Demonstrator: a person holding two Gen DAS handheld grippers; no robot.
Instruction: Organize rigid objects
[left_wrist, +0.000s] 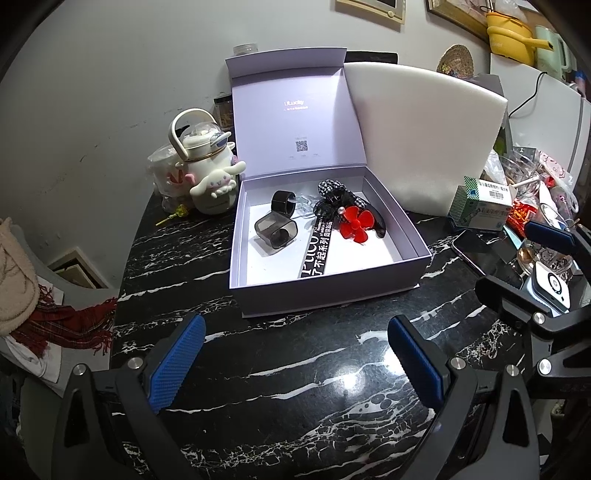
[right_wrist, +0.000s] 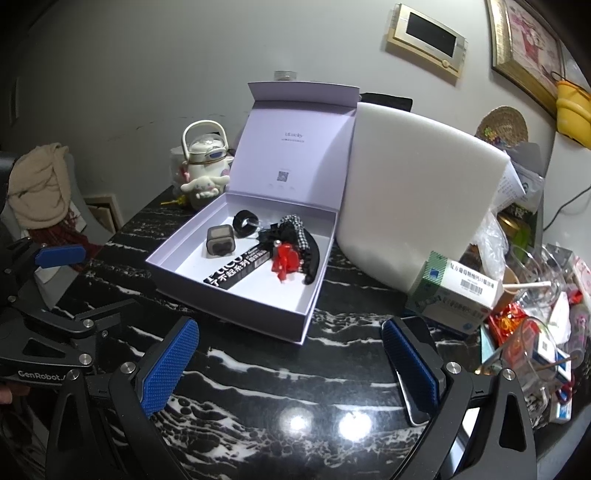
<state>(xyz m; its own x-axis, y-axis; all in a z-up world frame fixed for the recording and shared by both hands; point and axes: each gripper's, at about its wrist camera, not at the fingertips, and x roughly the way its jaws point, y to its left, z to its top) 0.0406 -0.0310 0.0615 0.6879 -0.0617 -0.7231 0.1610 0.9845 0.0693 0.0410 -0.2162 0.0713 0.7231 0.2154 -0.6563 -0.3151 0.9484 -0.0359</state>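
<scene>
**Hovering over a half-filled box**

Waiting above the black marble table (left_wrist: 258, 369), the left gripper (left_wrist: 295, 363) and right gripper (right_wrist: 290, 367) both have their fingers spread wide and hold nothing. The open lilac box (left_wrist: 402, 266) sits at the far middle of the table, lid upright. Inside lie a smoky grey case (left_wrist: 275, 232), a black ring (left_wrist: 282, 201), a long black printed box (left_wrist: 314, 249), a red flower clip (left_wrist: 354, 225) and a checked bow (left_wrist: 332, 188).

This looks like a pause between placements. The next move likely calls for picking a rigid item from the clutter at the right, perhaps the phone (right_wrist: 415, 387) or the medicine carton (right_wrist: 458, 295).
</scene>
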